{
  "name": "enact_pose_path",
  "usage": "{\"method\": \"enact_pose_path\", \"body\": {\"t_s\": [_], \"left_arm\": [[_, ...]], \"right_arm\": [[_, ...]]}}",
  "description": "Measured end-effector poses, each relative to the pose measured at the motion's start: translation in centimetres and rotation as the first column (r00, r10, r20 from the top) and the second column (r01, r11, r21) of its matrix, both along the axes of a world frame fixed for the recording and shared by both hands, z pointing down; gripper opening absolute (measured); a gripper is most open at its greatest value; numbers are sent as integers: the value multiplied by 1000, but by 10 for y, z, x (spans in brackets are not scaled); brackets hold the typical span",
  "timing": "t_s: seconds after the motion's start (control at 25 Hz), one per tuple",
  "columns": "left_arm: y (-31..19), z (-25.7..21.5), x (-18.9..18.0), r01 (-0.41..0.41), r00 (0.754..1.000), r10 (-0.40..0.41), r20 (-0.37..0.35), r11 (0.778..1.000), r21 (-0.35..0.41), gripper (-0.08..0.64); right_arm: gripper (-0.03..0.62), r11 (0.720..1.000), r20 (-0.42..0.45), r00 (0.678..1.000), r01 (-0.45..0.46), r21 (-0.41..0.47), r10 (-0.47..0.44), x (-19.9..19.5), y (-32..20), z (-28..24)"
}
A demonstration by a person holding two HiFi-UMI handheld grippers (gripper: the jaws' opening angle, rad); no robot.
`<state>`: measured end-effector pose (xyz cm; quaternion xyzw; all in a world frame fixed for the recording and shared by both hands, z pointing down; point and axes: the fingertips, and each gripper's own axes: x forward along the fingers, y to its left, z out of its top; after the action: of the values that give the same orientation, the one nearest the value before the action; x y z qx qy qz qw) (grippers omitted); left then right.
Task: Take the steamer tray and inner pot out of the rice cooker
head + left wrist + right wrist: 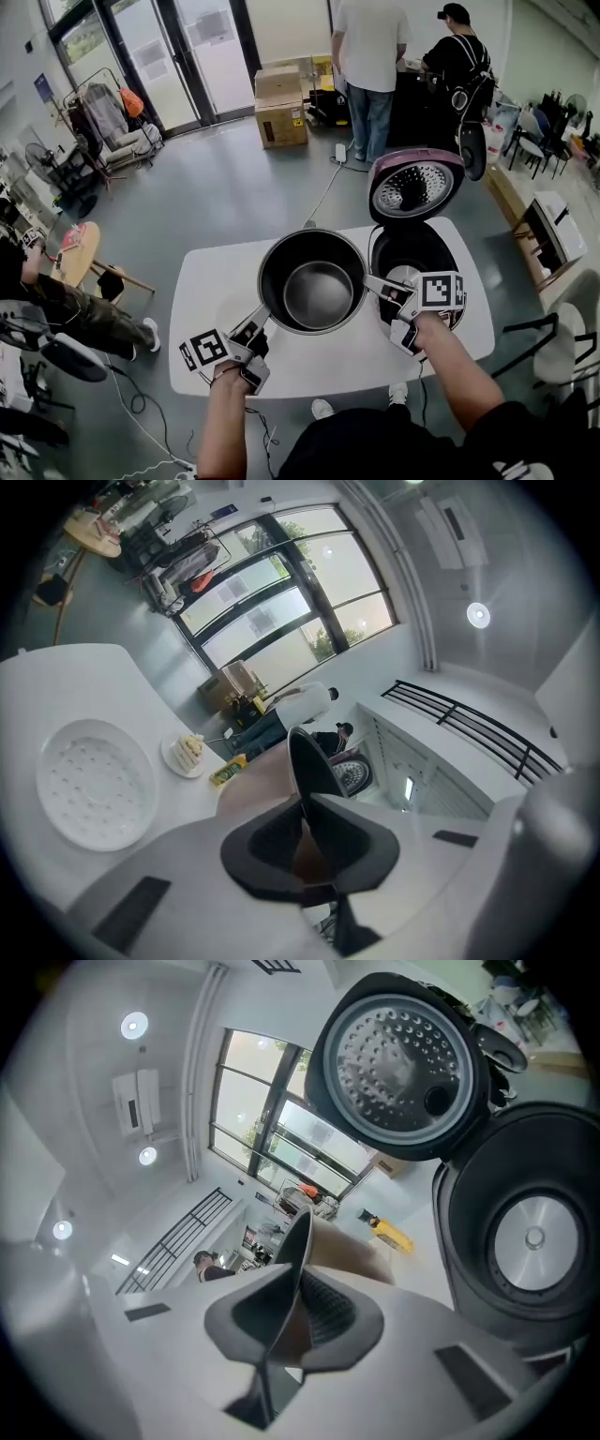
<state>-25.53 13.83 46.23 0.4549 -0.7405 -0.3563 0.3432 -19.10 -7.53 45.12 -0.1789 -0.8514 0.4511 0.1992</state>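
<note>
Inner pot out of the rice cooker, held over the white counter just beside the cooker's open body. Left gripper fingers pinched on the pot's near-left rim, right gripper fingers pinched on its right rim. Cooker lid up. Steamer tray flat on the counter.

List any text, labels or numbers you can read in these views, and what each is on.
No text is legible in any view.
Cardboard box: small yellow-and-black label, too small to read.
Blue wall sign: too small.
Yellow packet: print blurred.
Marker cubes: square patterns only, no letters.
Inner pot and rice cooker: no print visible.
</note>
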Motion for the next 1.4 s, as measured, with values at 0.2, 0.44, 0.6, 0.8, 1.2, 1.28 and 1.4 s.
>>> {"method": "enact_pose_path", "body": {"t_s": [0.2, 0.44, 0.6, 0.8, 1.2, 1.28, 1.4], "left_arm": [[27, 17, -2, -3, 1000, 2, -13, 998, -65, 28], [41, 52, -3, -26, 999, 21, -43, 994, -110, 28], [44, 79, 0, -41, 997, 31, -64, 987, -156, 28], [48, 111, 0, -63, 996, 48, -81, 978, -201, 28], [39, 160, 9, -121, 987, 89, -131, 957, -264, 28], [35, 164, 8, -127, 988, 95, -123, 950, -284, 28], [33, 170, 6, -130, 988, 97, -122, 944, -302, 28]], "right_arm": [[29, 999, -47, 999, 10, 33, -8, -5, 29, 20], [29, 996, -111, 994, 9, 87, 0, -3, 43, 52], [29, 990, -152, 988, 7, 139, 14, 4, 50, 75], [35, 979, -201, 979, 14, 203, 28, 11, 57, 110], [34, 983, -283, 953, -61, 171, 109, 34, 54, 167], [34, 982, -295, 948, -71, 177, 121, 36, 51, 176], [34, 983, -314, 941, -77, 166, 127, 37, 50, 187]]}}
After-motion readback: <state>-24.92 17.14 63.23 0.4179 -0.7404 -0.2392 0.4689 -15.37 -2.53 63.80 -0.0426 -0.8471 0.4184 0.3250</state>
